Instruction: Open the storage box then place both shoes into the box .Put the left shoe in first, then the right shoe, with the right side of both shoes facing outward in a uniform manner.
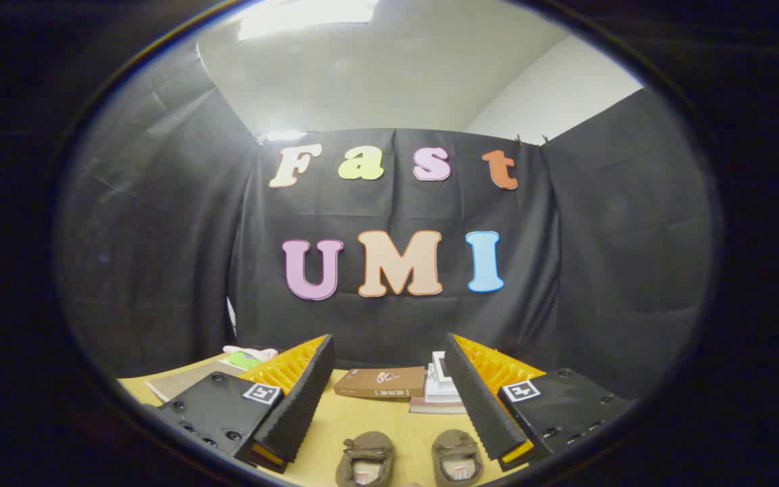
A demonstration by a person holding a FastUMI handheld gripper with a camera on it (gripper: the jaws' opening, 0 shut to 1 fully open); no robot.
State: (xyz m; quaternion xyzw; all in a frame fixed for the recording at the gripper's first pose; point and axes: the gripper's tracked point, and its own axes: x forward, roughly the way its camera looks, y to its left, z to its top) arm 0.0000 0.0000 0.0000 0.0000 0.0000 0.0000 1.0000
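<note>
Brown slipper-like shoes sit side by side on the yellow wooden table point(362, 419), low between the fingers: one shoe point(366, 460) nearer the left finger, the other shoe point(458, 458) nearer the right finger, openings up and near each other but apart. Beyond them, farther along the table, lies a closed brown storage box point(381, 382), flat and with its lid down, just beside a white stepped object point(440, 385) resting on a pale base. Off behind the left finger a green and pink item point(247, 356) lies by some flat sheets point(180, 382). I judge the task to be at its start, the box not yet opened. The risk from here is reaching for a shoe before the lid is up, or mistaking which shoe is the left one, since their shapes look alike from this angle; the flat lid may also slip from ridged pads. The gripper point(389, 399) hangs above the table with its fingers spread wide, holding and touching nothing.
</note>
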